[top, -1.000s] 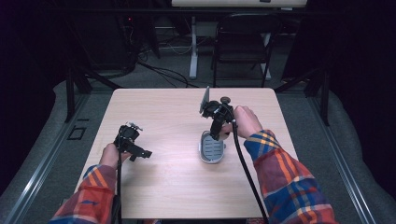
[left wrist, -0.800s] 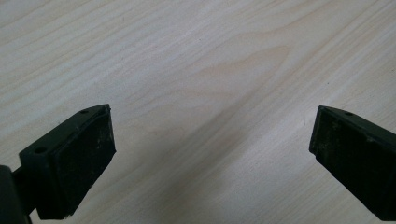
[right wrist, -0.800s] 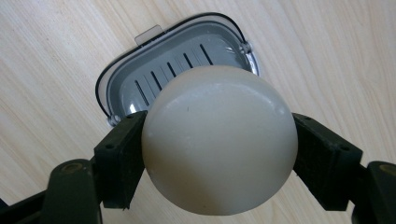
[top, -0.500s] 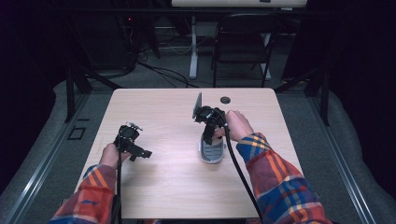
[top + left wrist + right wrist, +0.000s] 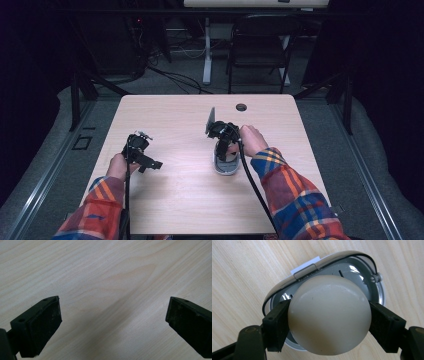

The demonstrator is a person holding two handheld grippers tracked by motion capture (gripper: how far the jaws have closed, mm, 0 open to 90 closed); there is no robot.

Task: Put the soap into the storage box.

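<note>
Pale wooden counter (image 5: pixel 180 200) carries everything. Nearest, the left gripper (image 5: pixel 142 154) rests with its fingers (image 5: pixel 40 327) spread over bare wood. Farther off, the right gripper (image 5: pixel 328 322) pinches a cream egg (image 5: pixel 329 315) between both fingers, directly over a grey oval metal dish (image 5: pixel 354 272).

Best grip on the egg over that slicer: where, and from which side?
Across the widest middle of the egg, from above, as the right gripper holds it now: the round shell bulges there, so the pads seat evenly, and the slicer lies open below.
</note>
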